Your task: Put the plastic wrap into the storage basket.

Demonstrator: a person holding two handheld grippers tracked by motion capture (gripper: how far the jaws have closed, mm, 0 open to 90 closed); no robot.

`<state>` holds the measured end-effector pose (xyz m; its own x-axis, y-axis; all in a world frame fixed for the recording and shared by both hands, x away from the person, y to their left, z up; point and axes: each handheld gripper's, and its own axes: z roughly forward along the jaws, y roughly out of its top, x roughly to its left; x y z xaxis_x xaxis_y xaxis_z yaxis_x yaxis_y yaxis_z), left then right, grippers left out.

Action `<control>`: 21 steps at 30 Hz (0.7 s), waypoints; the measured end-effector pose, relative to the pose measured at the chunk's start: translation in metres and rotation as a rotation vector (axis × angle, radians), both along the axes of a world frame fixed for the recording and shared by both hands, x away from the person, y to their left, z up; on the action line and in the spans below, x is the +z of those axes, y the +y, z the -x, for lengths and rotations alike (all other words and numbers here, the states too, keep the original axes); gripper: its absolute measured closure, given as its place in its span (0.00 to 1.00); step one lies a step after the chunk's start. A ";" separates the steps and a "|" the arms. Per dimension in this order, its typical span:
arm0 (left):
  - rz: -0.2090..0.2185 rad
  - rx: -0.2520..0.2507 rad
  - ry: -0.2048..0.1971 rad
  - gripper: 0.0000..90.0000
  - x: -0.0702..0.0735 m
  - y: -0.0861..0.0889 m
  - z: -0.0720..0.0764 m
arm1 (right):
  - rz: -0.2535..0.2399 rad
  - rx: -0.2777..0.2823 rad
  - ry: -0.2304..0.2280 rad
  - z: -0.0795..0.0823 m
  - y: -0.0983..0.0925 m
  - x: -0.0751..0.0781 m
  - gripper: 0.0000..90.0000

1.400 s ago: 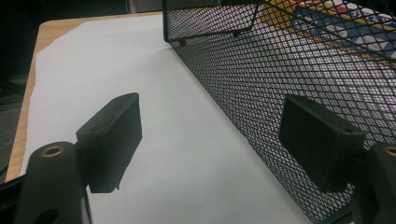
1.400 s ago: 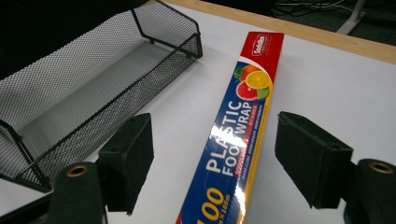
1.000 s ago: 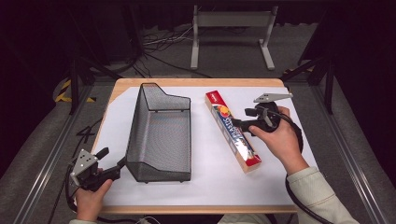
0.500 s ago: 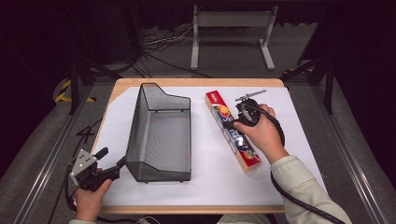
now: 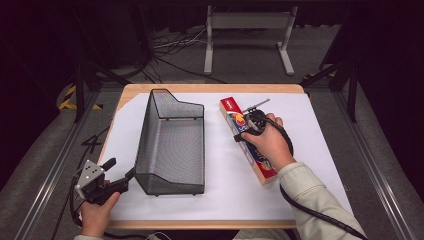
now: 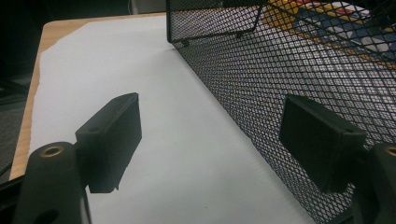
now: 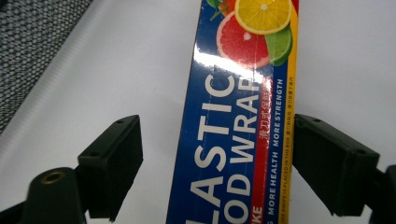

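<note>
Right gripper (image 7: 217,163): jaws just opening, spread astride the wrap box (image 7: 243,116), not pinching.
Advice: centre, lower, then squeeze.
Left gripper (image 6: 224,149): spread beside the basket (image 5: 172,145).

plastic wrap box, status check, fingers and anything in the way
Right gripper open, just widening, straddling plastic wrap box, no grip yet. Left gripper open at mesh basket corner. Nothing blocking the box.
</note>
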<state>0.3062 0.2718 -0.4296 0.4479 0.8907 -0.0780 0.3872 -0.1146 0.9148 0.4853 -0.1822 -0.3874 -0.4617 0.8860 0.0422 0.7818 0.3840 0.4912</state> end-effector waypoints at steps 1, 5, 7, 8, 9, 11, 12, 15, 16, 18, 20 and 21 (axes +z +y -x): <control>0.000 0.000 0.000 0.24 0.000 0.000 0.000 | 0.011 -0.006 0.004 -0.001 0.002 -0.002 0.21; 0.004 0.001 -0.003 0.24 0.000 0.000 0.000 | 0.039 -0.007 0.009 -0.005 0.006 -0.007 0.19; 0.001 -0.002 -0.006 0.24 0.000 0.000 0.000 | 0.062 -0.013 0.014 -0.007 0.009 -0.011 0.19; 0.003 -0.002 -0.003 0.24 0.000 0.000 0.000 | 0.064 -0.015 0.017 -0.008 0.010 -0.012 0.20; 0.000 -0.004 -0.005 0.24 0.000 0.000 0.000 | 0.065 -0.022 0.028 -0.009 0.010 -0.013 0.21; 0.000 -0.004 -0.005 0.24 0.000 0.000 0.000 | 0.069 -0.021 0.036 -0.010 0.010 -0.014 0.21; 0.000 -0.004 -0.005 0.24 0.000 0.000 0.000 | 0.080 -0.014 0.046 -0.012 0.011 -0.015 0.21; 0.004 -0.004 -0.006 0.24 0.000 -0.001 0.000 | 0.091 -0.009 0.047 -0.012 0.012 -0.016 0.21; 0.004 -0.003 -0.004 0.24 0.000 -0.001 0.000 | 0.104 -0.008 0.058 -0.013 0.012 -0.018 0.23; -0.001 -0.007 -0.005 0.24 0.000 -0.001 0.000 | 0.115 -0.017 0.077 -0.014 0.012 -0.020 0.27; 0.000 -0.006 -0.006 0.24 0.000 -0.001 0.000 | 0.127 -0.020 0.079 -0.014 0.012 -0.021 0.31; 0.000 -0.006 -0.006 0.24 0.000 -0.001 0.000 | 0.144 -0.036 0.084 -0.014 0.012 -0.021 0.36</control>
